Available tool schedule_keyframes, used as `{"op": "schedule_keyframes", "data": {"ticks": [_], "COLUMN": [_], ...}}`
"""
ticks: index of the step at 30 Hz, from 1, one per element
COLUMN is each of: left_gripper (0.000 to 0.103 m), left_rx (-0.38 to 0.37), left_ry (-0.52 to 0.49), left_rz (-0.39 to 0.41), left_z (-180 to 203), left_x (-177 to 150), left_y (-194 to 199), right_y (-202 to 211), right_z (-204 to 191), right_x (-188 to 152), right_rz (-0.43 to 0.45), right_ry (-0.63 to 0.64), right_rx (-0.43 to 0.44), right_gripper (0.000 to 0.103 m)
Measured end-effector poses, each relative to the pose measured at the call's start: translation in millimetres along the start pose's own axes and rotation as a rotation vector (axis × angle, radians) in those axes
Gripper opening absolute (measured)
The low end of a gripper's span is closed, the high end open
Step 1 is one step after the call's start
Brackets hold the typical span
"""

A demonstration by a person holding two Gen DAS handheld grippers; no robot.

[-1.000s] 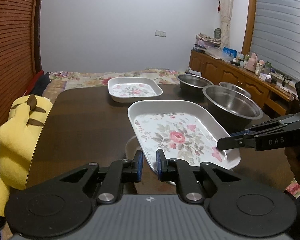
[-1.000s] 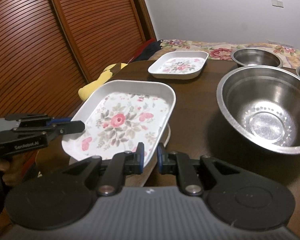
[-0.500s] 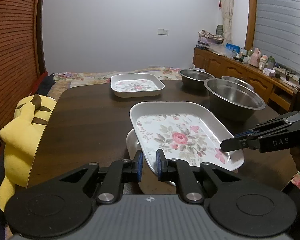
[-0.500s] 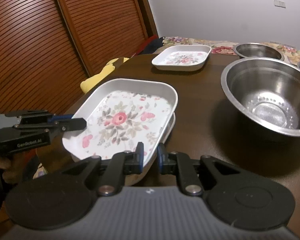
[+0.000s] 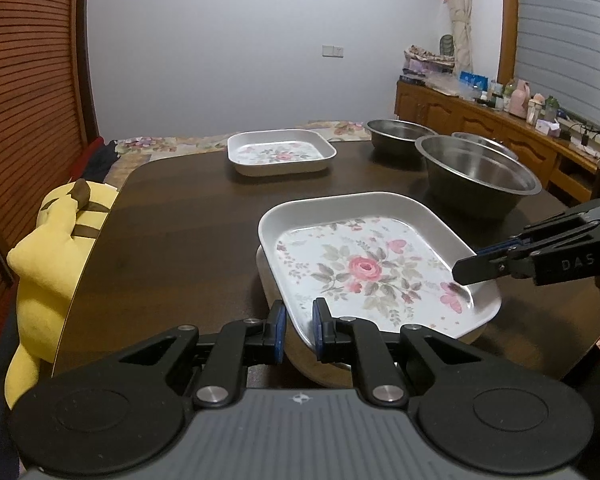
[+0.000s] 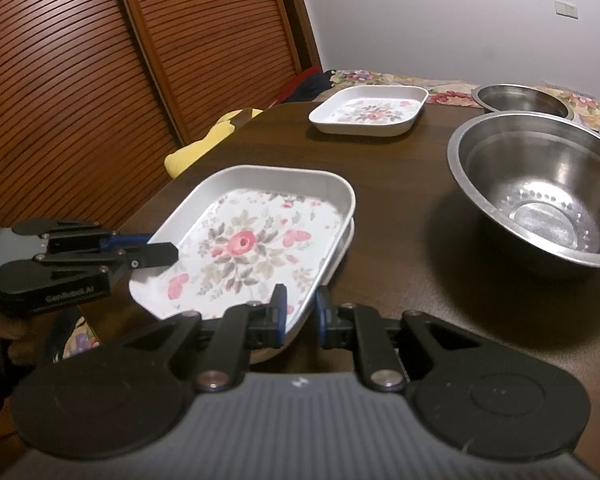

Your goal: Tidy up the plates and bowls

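**Q:** How far along are we?

**Me:** I judge roughly midway. I have a floral plate (image 5: 364,268) gripped at two edges, sitting on or just above a second plate (image 5: 265,276) whose white rim shows under its left side; I cannot tell if it has fully seated. A third floral plate (image 5: 280,152) lies well beyond it on the table (image 5: 172,216), unstacked. To the right of the held plate stands the big steel bowl (image 5: 476,172), with two smaller steel bowls (image 5: 400,130) behind it, none nested.

**Q:** And your grippers?

**Me:** My left gripper (image 5: 298,326) comes in low from the near side of the held plate, fingers narrowed down onto its near rim. My right gripper (image 6: 300,316) does the same on the plate's right edge, pinching the rim between its blue pads (image 6: 281,312). Both point roughly level across the plate, at about a right angle to each other.

**Q:** What's left?

**Me:** I reckon release, add the far plate, then nest the bowls.
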State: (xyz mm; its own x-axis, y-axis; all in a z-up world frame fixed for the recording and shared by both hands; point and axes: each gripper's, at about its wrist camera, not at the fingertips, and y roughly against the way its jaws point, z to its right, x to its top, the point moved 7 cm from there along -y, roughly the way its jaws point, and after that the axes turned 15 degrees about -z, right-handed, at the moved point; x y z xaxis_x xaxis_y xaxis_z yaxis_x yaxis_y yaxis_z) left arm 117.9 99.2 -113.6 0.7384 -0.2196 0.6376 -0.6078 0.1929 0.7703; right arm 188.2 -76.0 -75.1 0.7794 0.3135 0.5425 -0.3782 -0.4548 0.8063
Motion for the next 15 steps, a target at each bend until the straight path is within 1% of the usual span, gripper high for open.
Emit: {"op": "schedule_keyframes", "data": {"ticks": [6, 15], "left_gripper": [0.015, 0.015], "left_rx": [0.030, 0.025], "left_ry": [0.003, 0.009], "left_rz": [-0.009, -0.012], "left_z": [-3.5, -4.4], "left_x": [-1.8, -3.7], "left_y": [-3.2, -5.8], "right_y": [-2.7, -3.2], "right_z": [0.8, 2.0], "right_x": [0.3, -2.0], "right_rz": [-0.004, -0.001], "right_ry": [0.005, -0.001], "right_rx": [0.008, 0.017], "right_gripper": [0.018, 0.018]}}
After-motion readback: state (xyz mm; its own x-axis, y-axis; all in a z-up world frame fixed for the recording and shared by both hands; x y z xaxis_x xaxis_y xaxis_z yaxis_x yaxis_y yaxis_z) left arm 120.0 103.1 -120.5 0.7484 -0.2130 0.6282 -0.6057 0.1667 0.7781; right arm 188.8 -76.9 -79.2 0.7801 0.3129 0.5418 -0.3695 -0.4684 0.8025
